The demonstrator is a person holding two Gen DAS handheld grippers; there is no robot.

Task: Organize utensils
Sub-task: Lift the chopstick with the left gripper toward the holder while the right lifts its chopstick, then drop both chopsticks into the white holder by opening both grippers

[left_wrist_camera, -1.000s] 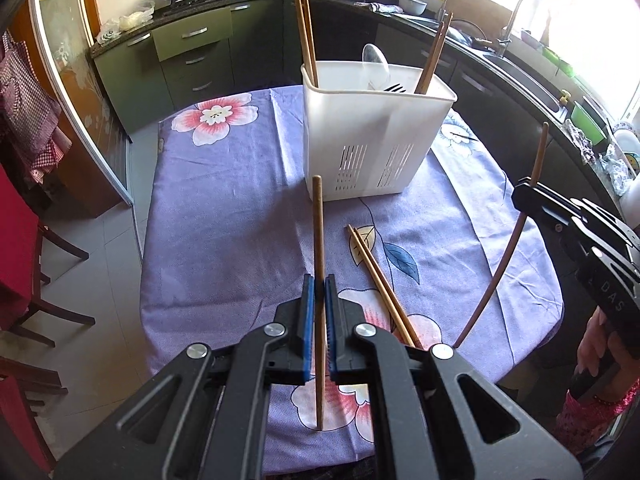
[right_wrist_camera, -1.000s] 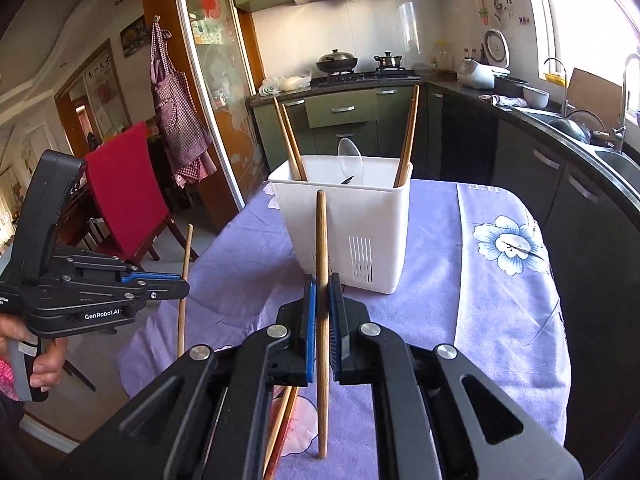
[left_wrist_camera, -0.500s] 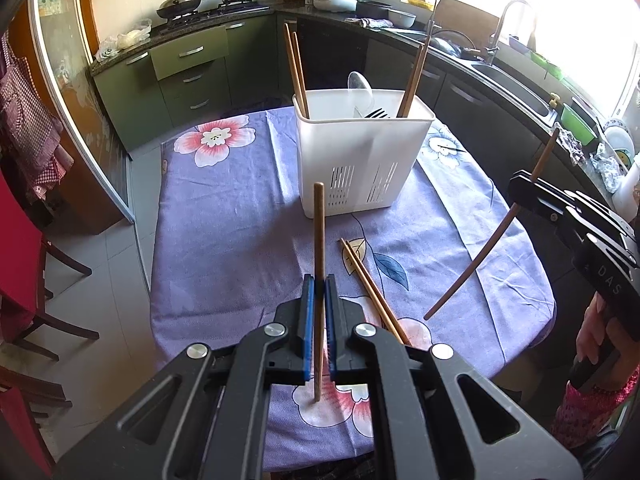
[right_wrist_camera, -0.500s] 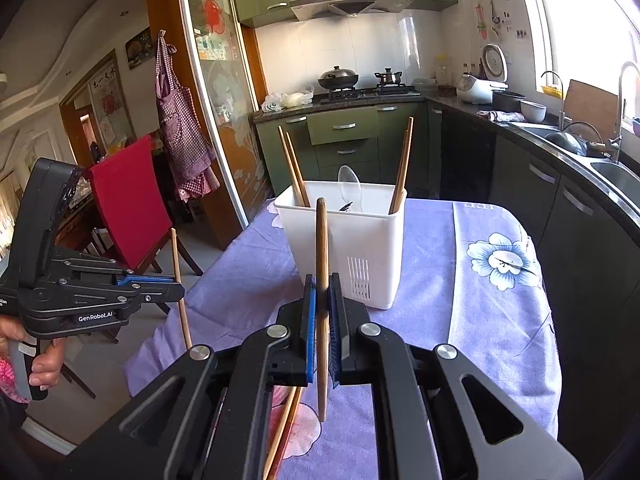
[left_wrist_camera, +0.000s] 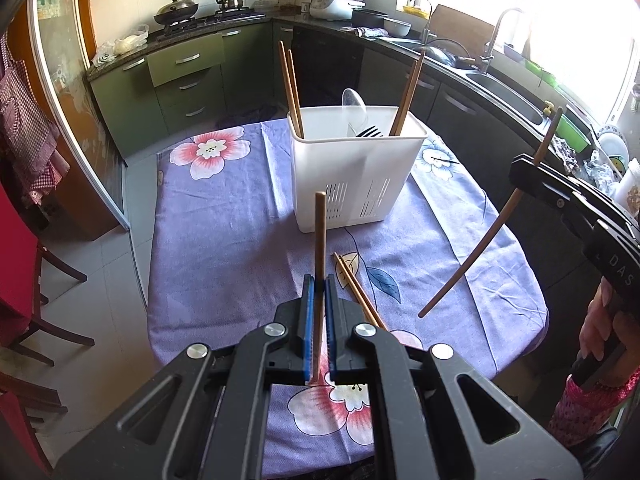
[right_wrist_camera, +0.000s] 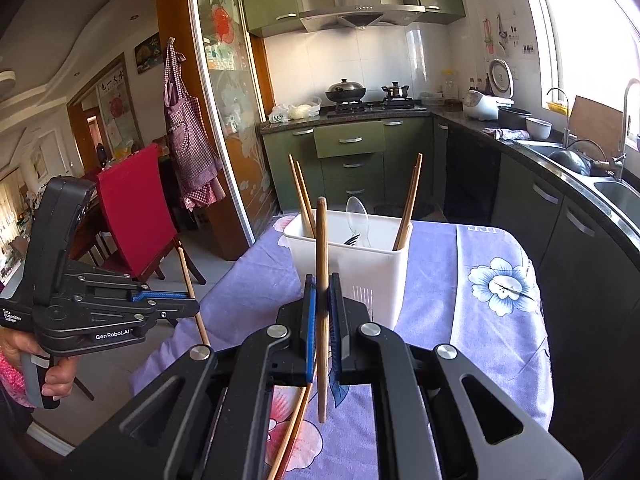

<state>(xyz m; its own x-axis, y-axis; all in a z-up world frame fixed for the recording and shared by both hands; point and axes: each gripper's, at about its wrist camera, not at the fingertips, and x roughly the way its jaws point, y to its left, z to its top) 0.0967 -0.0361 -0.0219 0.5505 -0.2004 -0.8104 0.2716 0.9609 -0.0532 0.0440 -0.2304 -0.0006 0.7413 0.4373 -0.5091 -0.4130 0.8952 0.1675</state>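
Note:
A white utensil caddy (left_wrist_camera: 356, 168) stands on the purple floral tablecloth (left_wrist_camera: 224, 240) and holds several chopsticks, a clear spoon and a dark fork. My left gripper (left_wrist_camera: 318, 280) is shut on a brown chopstick (left_wrist_camera: 320, 236), held above the table short of the caddy. My right gripper (right_wrist_camera: 322, 280) is shut on another brown chopstick (right_wrist_camera: 321, 264), tip up in front of the caddy (right_wrist_camera: 352, 268). The right gripper also shows in the left wrist view (left_wrist_camera: 520, 172), its chopstick (left_wrist_camera: 480, 248) slanting down. Two chopsticks (left_wrist_camera: 356, 288) lie on the cloth.
Green kitchen cabinets (left_wrist_camera: 180, 80) and a stove with pots (right_wrist_camera: 360, 96) stand beyond the table. A sink and counter (left_wrist_camera: 500, 84) run along the right. Red chairs (right_wrist_camera: 136, 216) stand left of the table. The left gripper shows in the right wrist view (right_wrist_camera: 188, 304).
Both grippers have lifted and pulled back from the caddy with their chopsticks; the caddy looks smaller and lower. The right gripper's chopstick has tilted more steeply in the left wrist view.

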